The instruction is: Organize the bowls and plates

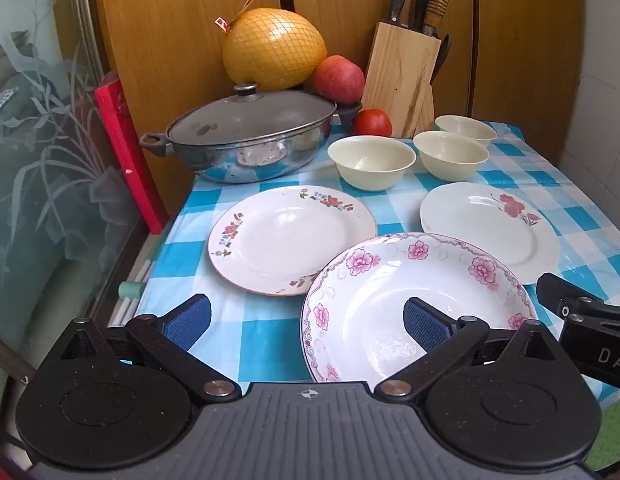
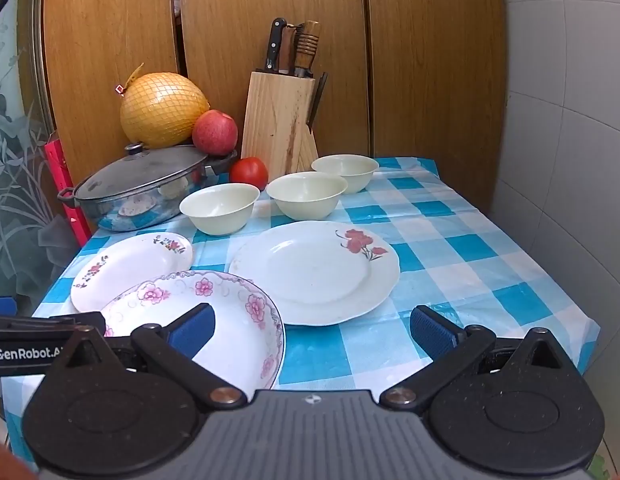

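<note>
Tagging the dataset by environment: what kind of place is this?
Most likely a home kitchen or dining corner. A checked tablecloth carries a knife block, a lidded pan, fruit, plus the plates and bowls. Wood panels and tiled wall behind.

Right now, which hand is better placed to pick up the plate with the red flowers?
The right gripper. The red-flower plate lies just ahead of its open jaws. The left gripper is open over the pink-flower plate, so that plate lies in its way.
</note>
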Demonstrator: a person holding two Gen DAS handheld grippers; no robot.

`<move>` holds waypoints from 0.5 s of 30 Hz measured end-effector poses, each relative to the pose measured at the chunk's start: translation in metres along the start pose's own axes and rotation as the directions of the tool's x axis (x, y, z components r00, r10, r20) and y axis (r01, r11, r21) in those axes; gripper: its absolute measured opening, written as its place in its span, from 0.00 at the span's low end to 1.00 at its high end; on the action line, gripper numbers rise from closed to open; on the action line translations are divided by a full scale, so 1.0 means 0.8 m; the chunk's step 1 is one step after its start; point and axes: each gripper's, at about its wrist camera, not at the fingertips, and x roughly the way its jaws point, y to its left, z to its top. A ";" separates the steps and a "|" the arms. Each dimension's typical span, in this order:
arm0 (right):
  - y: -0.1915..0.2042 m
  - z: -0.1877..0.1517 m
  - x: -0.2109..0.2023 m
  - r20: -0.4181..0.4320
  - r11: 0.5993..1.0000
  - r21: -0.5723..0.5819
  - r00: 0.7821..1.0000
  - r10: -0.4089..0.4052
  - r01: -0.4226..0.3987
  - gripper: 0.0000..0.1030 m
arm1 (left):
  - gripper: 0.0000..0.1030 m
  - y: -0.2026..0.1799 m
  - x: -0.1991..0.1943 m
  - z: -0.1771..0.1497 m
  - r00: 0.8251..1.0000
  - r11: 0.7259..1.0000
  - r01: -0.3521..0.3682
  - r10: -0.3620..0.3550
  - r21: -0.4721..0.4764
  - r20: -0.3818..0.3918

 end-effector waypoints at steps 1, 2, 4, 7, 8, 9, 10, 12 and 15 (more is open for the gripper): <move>-0.001 0.002 0.000 0.001 1.000 0.000 1.000 0.000 0.000 0.99 | 1.00 0.000 0.000 0.000 1.000 1.000 0.003 -0.003 -0.001 -0.004; -0.004 0.005 -0.001 0.000 1.000 0.000 1.000 0.001 -0.001 0.99 | 1.00 0.000 -0.001 -0.001 1.000 1.000 0.006 -0.006 0.001 -0.005; -0.001 0.009 0.000 -0.011 1.000 -0.016 1.000 -0.017 0.017 0.99 | 1.00 -0.001 -0.001 -0.002 1.000 1.000 0.012 -0.012 0.008 -0.011; 0.005 -0.004 0.006 -0.011 1.000 -0.024 1.000 -0.018 0.018 0.99 | 1.00 0.004 0.011 -0.001 0.997 0.999 0.039 -0.039 0.002 -0.068; 0.006 -0.003 0.009 -0.017 0.999 -0.027 1.000 -0.018 0.018 0.99 | 1.00 0.003 0.012 -0.003 0.998 0.999 0.033 -0.033 0.002 -0.062; 0.007 -0.004 0.012 -0.024 0.999 -0.028 1.000 -0.018 0.018 0.99 | 1.00 0.003 0.012 -0.003 0.997 0.999 0.033 -0.033 0.002 -0.065; 0.007 -0.005 0.014 -0.028 1.000 -0.027 0.999 -0.016 0.015 0.99 | 1.00 0.003 0.014 -0.002 0.997 0.999 0.033 -0.033 -0.001 -0.071; 0.005 -0.008 0.012 -0.027 0.999 -0.029 1.000 -0.013 0.012 0.99 | 1.00 0.007 0.017 -0.004 0.996 0.999 0.046 -0.047 -0.013 -0.078; 0.008 -0.002 0.013 -0.040 0.999 -0.034 0.999 -0.023 0.021 0.99 | 1.00 0.006 0.023 -0.002 0.993 0.998 0.060 -0.063 -0.031 -0.101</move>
